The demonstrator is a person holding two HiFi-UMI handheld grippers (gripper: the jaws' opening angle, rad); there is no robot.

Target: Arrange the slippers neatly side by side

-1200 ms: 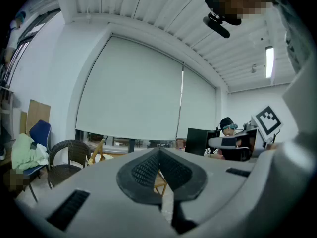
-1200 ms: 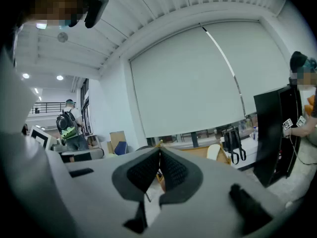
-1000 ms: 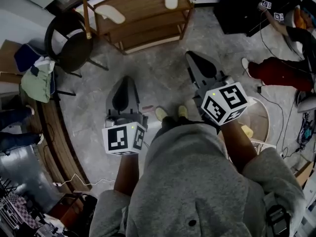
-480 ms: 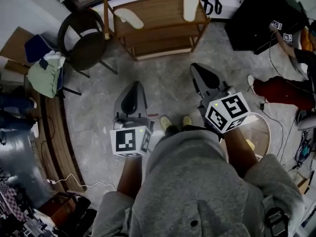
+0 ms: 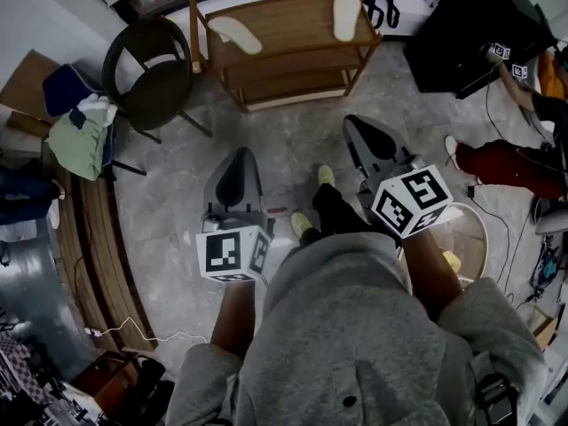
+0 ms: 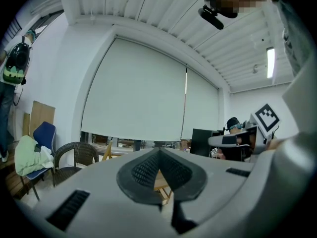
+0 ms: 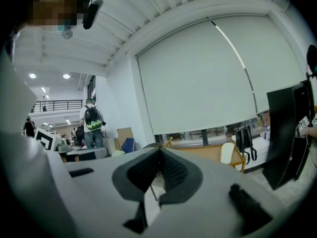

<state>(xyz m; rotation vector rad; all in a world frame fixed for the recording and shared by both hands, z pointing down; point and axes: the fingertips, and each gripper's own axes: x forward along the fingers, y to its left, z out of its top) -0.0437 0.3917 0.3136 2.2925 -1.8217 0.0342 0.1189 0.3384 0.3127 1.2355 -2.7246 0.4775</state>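
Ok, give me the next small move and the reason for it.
Probably step closer to the wooden shelf and open the right gripper. The left slipper and right slipper lie far apart at opposite ends of its top, and the right gripper and left gripper are both shut, empty and well short of it.

Left gripper (image 5: 232, 183) and right gripper (image 5: 373, 149) level, pointing forward, jaws together, empty
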